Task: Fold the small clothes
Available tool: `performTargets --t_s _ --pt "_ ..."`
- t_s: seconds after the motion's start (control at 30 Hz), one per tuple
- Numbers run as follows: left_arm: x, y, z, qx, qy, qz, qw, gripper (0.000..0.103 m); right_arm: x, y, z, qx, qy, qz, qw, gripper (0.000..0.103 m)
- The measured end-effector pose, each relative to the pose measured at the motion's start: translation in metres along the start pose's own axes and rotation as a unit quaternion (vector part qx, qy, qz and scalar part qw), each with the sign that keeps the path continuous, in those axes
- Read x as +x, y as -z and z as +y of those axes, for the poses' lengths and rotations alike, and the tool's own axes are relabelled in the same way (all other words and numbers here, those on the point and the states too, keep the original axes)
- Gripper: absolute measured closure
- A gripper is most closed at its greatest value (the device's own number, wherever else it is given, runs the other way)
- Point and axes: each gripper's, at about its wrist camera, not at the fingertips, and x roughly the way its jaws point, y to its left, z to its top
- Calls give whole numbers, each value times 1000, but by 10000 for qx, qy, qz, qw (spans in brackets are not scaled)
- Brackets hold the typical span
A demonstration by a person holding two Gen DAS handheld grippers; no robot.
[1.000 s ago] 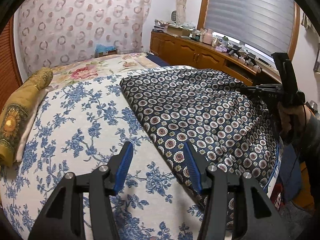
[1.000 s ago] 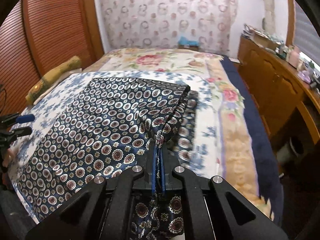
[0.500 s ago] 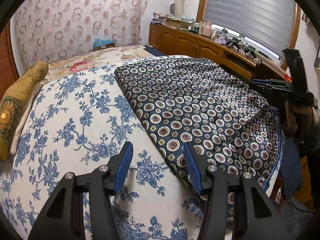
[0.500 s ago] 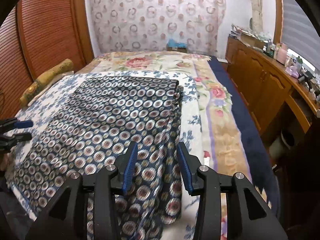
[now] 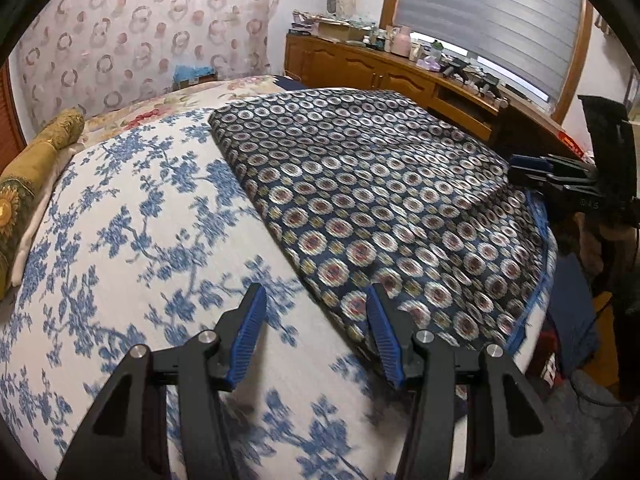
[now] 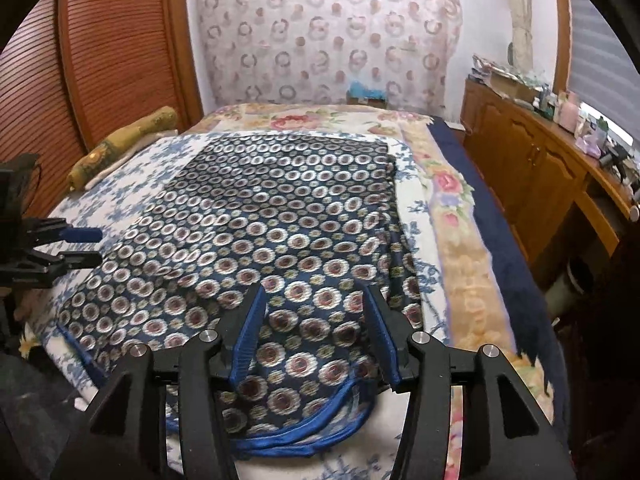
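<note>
With both sets of jaws standing apart and holding nothing, the next grasp needs care: the right gripper (image 6: 316, 328) hovers over the near hem of the patterned garment (image 6: 272, 208), where blue piping (image 6: 312, 432) bunches at the foot edge of the bed (image 6: 460, 264), and the left gripper (image 5: 316, 328) hangs over the garment's left edge, one finger above the floral bedspread (image 5: 132, 220). A good fold, I judge, would pinch each near corner through all layers, lift evenly, and carry both toward the far edge without dragging the slippery cloth. The garment lies flat across the bed's right half, its near end spilling toward the foot edge, with a wrinkle near the right gripper. A second ago the right gripper was clamped on a gathered pleat of the fabric; it has since let go, and the cloth has settled smoother. The left gripper has stayed open, drifting slightly.
</note>
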Motion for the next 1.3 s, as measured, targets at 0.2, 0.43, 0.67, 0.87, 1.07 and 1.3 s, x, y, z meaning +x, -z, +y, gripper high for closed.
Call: performTargets --t_s 0.2,0.43,0.67,0.87,1.07,1.3 --pt "-7 17 -12 22 162 130 9998 52 -2 7 22 -151 -139 16 9998 51" --pt "-9 27 -22 -4 389 125 9992 52 7 16 36 -251 -266 148 9992 51" --pt "-8 26 -35 198 590 167 9979 94 7 23 38 -263 -358 212 9988 51" --pt "-33 -2 -35 222 705 -399 9965 103 -2 31 49 -464 -615 241 9967 44" --pt "-38 -49 -38 294 638 -888 9936 103 -15 33 58 -557 -738 165 9956 41" --pt "-18 -82 -22 144 453 -984 9940 103 -28 28 63 -700 -926 46 9932 41"
